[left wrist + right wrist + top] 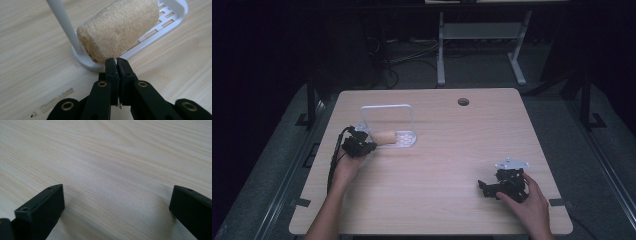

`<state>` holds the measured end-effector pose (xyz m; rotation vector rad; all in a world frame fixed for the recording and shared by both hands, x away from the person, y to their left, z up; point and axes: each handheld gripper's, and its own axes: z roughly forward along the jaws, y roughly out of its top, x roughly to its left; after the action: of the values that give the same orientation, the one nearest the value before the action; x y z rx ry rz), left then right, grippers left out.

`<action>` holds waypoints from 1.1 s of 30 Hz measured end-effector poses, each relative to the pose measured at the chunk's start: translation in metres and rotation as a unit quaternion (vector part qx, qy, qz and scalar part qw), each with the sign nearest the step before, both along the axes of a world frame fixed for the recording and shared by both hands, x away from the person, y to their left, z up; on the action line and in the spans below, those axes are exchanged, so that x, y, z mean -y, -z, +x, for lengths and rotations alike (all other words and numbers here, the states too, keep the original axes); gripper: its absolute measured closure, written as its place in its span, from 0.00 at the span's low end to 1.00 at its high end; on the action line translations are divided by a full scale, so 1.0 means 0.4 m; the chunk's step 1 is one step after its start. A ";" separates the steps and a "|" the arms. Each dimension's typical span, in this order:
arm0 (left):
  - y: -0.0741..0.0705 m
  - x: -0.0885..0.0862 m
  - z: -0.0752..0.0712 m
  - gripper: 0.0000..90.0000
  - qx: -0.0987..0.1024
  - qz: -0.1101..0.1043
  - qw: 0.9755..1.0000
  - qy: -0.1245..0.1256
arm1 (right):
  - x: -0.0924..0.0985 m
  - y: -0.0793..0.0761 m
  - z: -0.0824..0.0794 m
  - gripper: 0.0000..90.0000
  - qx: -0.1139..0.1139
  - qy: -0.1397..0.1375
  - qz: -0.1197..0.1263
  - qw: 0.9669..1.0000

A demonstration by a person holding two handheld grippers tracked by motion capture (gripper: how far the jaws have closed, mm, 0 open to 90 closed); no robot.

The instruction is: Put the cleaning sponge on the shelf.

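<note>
On the wooden table point(432, 165), a white slotted rack point(172, 17) with an upright hoop stood at the far left, and a tan loofah roll point(120, 27) lay in it, one end jutting past the rim. The right gripper point(117, 202) rested near the front right corner, jaws spread wide over bare wood. The left gripper point(117, 62) had its jaws pressed together, empty, tips just beside the roll's near end.

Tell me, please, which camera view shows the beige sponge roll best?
The left gripper view: the sponge roll is close and sharp, lying on the white rack. The high view shows it small; the right gripper view shows bare table.
</note>
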<state>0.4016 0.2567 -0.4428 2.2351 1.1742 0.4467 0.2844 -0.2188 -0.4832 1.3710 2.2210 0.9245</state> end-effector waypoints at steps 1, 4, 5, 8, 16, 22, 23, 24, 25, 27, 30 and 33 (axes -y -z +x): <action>0.000 0.000 0.000 0.97 0.001 0.002 1.000 -0.002 | 0.000 0.000 0.000 0.00 0.000 0.000 0.000 1.000; 0.002 -0.003 0.003 0.98 0.003 0.005 1.000 -0.003 | 0.000 0.000 0.000 0.00 0.000 0.000 0.000 1.000; 0.003 -0.003 0.003 0.98 0.004 0.005 1.000 -0.003 | 0.000 0.000 0.000 0.00 0.000 0.000 0.000 1.000; 0.003 -0.003 0.003 0.97 0.001 0.003 1.000 -0.003 | 0.000 0.000 0.000 0.00 0.000 0.000 -0.001 1.000; -0.006 -0.003 -0.012 0.93 -0.008 -0.009 1.000 0.004 | -0.001 0.000 0.001 0.00 0.000 0.001 -0.001 1.000; -0.011 -0.008 -0.028 0.79 -0.009 -0.027 1.000 0.005 | -0.001 0.000 0.002 0.00 0.000 0.001 -0.001 1.000; -0.012 -0.007 -0.032 0.75 -0.009 -0.032 0.999 0.004 | -0.001 0.000 0.002 0.00 0.000 0.001 -0.001 1.000; -0.012 -0.005 -0.038 0.71 -0.006 -0.035 0.999 0.005 | -0.001 0.000 0.002 0.00 0.000 0.001 -0.001 1.000; -0.013 -0.006 -0.041 0.65 -0.007 -0.035 0.999 0.007 | -0.001 0.000 0.002 0.00 0.000 0.001 -0.001 1.000; -0.012 -0.005 -0.050 0.58 -0.009 -0.043 0.999 0.009 | -0.001 0.000 0.002 0.00 0.000 0.001 -0.001 1.000; -0.010 -0.001 -0.069 0.48 -0.009 -0.045 0.999 0.021 | -0.001 0.000 0.002 0.00 0.000 0.001 -0.001 1.000; -0.010 0.003 -0.094 0.40 -0.001 -0.047 0.998 0.032 | -0.001 0.000 0.002 0.00 0.000 0.001 -0.001 1.000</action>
<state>0.3641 0.2556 -0.4389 2.1865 1.0983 0.3570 0.2853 -0.2186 -0.4831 1.3716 2.2206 0.9207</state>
